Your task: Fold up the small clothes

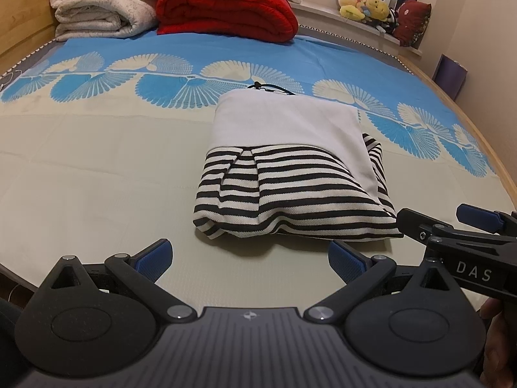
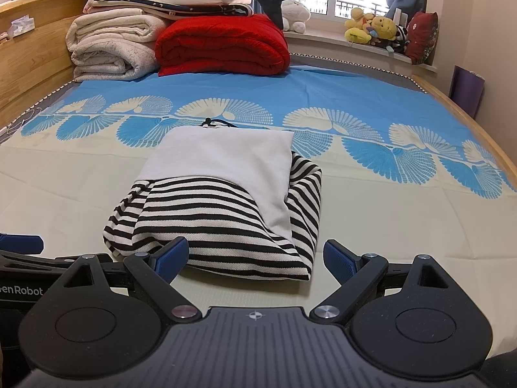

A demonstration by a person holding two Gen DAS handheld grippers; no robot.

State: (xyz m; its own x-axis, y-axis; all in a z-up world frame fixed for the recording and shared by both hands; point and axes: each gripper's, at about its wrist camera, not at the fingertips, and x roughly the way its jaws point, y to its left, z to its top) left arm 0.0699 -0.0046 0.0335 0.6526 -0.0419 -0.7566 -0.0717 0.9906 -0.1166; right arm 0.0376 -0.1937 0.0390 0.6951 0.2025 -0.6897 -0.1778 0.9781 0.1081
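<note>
Folded striped garment (image 1: pixel 290 190) lies mid-bed (image 1: pixel 97 168), white panel on top. Left gripper (image 1: pixel 250 260) fingers apart, empty, near its front edge. Right gripper (image 2: pixel 257 258) fingers apart too, holding nothing.

White capital letters "DAS" are seen on the black plastic body of the right gripper (image 1: pixel 452 223), where it enters the left wrist view from the right edge. In the right wrist view, white lettering reading "enRobot" (its beginning is cut off by the frame edge) is printed on the black plastic body of the left gripper (image 2: pixel 22 249). No other text can be read.
</note>
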